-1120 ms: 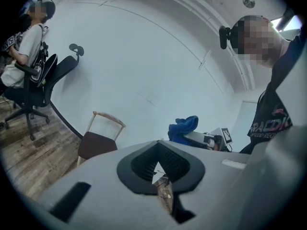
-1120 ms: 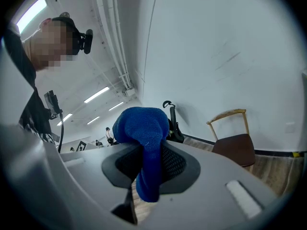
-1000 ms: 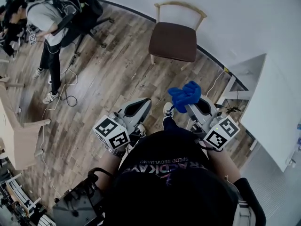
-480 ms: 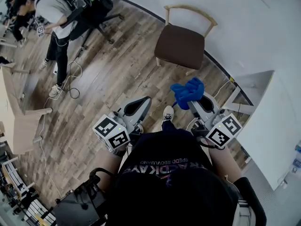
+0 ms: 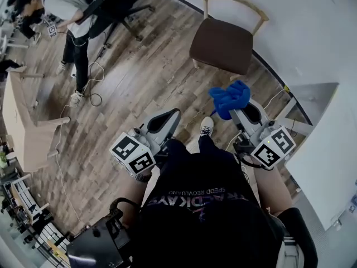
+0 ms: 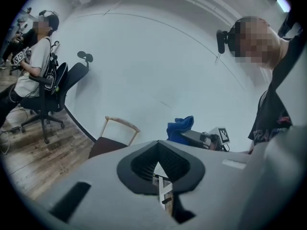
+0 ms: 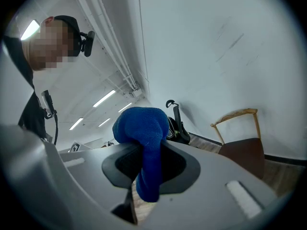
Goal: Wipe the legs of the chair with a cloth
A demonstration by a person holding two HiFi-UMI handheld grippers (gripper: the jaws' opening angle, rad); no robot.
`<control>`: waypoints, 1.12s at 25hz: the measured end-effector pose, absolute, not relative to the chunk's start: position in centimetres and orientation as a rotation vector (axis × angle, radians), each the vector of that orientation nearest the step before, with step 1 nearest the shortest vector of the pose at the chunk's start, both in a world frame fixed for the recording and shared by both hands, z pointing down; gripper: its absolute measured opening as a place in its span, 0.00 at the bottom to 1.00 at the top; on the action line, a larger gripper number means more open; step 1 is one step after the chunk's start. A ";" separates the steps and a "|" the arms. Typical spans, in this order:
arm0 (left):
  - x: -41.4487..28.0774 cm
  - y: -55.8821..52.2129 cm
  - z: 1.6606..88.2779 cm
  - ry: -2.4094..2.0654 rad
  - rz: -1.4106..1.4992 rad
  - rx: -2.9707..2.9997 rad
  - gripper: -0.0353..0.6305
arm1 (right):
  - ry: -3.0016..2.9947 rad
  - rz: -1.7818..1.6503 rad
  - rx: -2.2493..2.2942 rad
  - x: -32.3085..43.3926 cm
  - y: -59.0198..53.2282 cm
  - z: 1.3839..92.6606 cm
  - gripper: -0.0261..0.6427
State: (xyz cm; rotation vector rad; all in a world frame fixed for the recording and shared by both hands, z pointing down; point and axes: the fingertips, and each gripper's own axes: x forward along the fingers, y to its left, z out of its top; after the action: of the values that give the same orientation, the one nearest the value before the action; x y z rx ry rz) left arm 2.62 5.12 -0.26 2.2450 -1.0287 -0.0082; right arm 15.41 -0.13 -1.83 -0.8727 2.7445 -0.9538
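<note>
Fuzzy blue terry cloth [image 5: 229,98], pale wooden chair [image 5: 227,37] frame, matt brown seat, wood-plank floor [image 5: 128,88]

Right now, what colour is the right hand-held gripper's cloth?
Solid bright blue cloth, clearest in right gripper view.

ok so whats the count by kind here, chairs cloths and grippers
wooden chair with a brown seat: 1
black office chair: 1
blue cloth: 1
grippers: 2, the left gripper and the right gripper
total: 5
</note>
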 end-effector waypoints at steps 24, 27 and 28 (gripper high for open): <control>0.1 2.1 8.1 -0.751 0.127 2.267 0.06 | 2.638 -0.998 -1.107 11.0 -3.9 5.4 0.17; -0.5 1.1 10.4 -0.738 0.156 2.292 0.06 | 2.623 -1.006 -1.141 10.6 -4.5 7.6 0.17; -0.7 0.6 11.1 -0.739 0.160 2.299 0.06 | 2.617 -1.009 -1.152 10.5 -4.8 8.3 0.17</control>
State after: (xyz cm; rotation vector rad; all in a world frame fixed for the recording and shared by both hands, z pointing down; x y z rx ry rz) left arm -0.71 0.59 11.11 2.2987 -0.7390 0.1603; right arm 10.45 -4.78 8.33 -1.1524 2.6172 -1.0090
